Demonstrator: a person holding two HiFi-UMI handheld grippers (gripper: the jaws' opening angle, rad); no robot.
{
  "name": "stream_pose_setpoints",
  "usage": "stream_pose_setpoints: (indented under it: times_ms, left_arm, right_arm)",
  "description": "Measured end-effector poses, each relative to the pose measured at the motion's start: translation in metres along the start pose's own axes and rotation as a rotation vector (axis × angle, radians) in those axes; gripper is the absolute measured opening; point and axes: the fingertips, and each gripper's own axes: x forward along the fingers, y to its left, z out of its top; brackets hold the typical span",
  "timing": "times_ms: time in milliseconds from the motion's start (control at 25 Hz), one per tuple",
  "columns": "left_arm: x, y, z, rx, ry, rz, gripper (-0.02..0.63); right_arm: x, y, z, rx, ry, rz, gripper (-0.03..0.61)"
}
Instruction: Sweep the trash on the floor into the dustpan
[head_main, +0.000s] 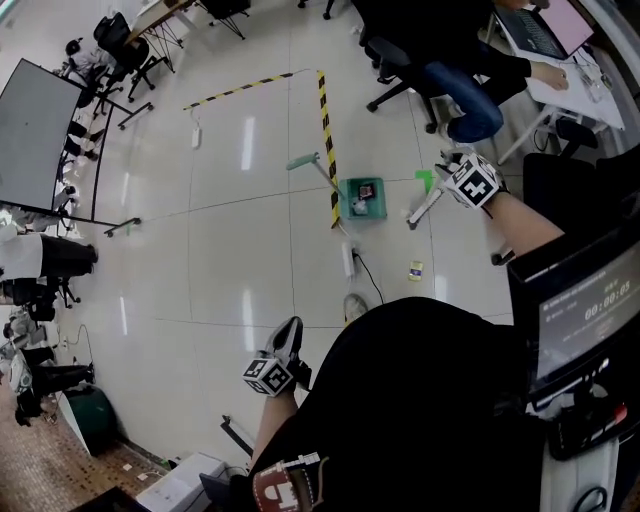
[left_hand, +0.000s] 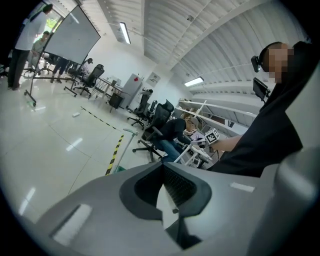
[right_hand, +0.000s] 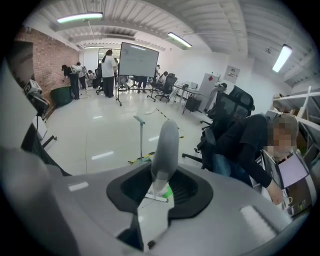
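A green dustpan (head_main: 361, 199) stands on the white floor by the striped tape, its long handle (head_main: 312, 164) slanting up to the left; a small dark item lies in it. A small yellowish scrap of trash (head_main: 415, 270) lies on the floor nearer me. My right gripper (head_main: 447, 168) is shut on the grey broom handle (right_hand: 165, 142), and the broom's lower end (head_main: 420, 212) reaches the floor right of the dustpan. The dustpan's handle (right_hand: 141, 137) stands beyond the jaws in the right gripper view. My left gripper (head_main: 290, 338) hangs low beside my body, shut and holding nothing.
Yellow-black tape (head_main: 325, 130) marks the floor. A white power strip (head_main: 348, 261) with a cable lies just below the dustpan. A seated person (head_main: 470, 95) and office chairs (head_main: 395, 65) are at the upper right, and a whiteboard (head_main: 35, 130) stands at the left.
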Motion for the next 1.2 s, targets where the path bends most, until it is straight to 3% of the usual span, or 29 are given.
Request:
stream_pose_setpoints:
  times_ms: [240,360,480,720,1040,1200]
  left_arm:
    - [0.026,0.055,0.050,0.039,0.026,-0.147,0.006]
    - [0.032,0.086,0.064,0.062,0.045,-0.167,0.006]
    - [0.034,0.102,0.070,0.048,0.050,-0.135,0.006]
    - [0.044,0.088,0.066,0.017,0.008,-0.080,0.006]
    - [-0.002,0.094,0.033,-0.063,-0.033,0.078,0.006]
    - [-0.034,0.105,0.022,-0.110,-0.067,0.160,0.006]
  right_arm:
    - [-0.010,0.012,-0.010,0.004,0.140,-0.039,0.097]
    - [-0.020,0.014,-0.006,0.000,0.193,-0.052,0.097]
    - [-0.024,0.029,0.004,-0.039,0.264,0.003,0.097]
    - [0.024,0.027,0.014,-0.230,0.337,0.129,0.097]
    - [0.119,0.067,0.109,-0.435,0.230,0.283,0.097]
    - [0.147,0.099,0.163,-0.506,0.138,0.306,0.098]
